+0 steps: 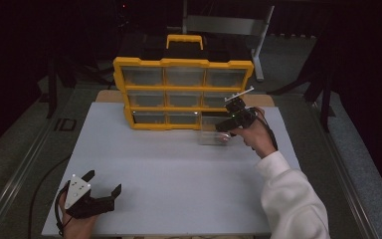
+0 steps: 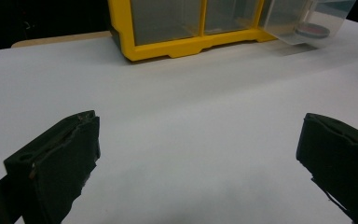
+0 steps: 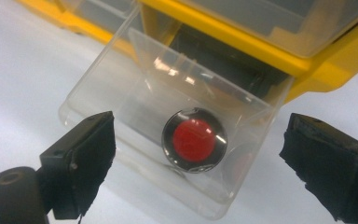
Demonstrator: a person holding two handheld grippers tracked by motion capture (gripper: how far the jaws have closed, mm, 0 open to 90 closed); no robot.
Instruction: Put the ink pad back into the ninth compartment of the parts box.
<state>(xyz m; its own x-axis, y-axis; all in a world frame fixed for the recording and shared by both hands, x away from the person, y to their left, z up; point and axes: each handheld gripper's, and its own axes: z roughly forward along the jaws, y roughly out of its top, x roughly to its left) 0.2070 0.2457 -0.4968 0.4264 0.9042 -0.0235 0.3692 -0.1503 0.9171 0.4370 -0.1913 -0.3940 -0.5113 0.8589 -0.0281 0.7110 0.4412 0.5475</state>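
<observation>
Nearest, at the white desk's (image 1: 169,169) front edge, the left claw (image 1: 103,183) rests open and empty, while the right claw (image 1: 222,130) gapes over a pulled-out clear drawer (image 3: 168,135) holding a red-centred disc (image 3: 194,139) — next, probably, push the drawer shut.

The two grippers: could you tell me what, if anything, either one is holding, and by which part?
Nothing is held. The right gripper stands open over the drawer with the red disc; the left gripper is open over the bare table.

Left gripper (image 1: 103,182) low at the near left, jaws spread wide, right gripper (image 1: 232,115) stretched forward on a white-sleeved arm (image 1: 291,196), jaws wide apart, gripping nothing
</observation>
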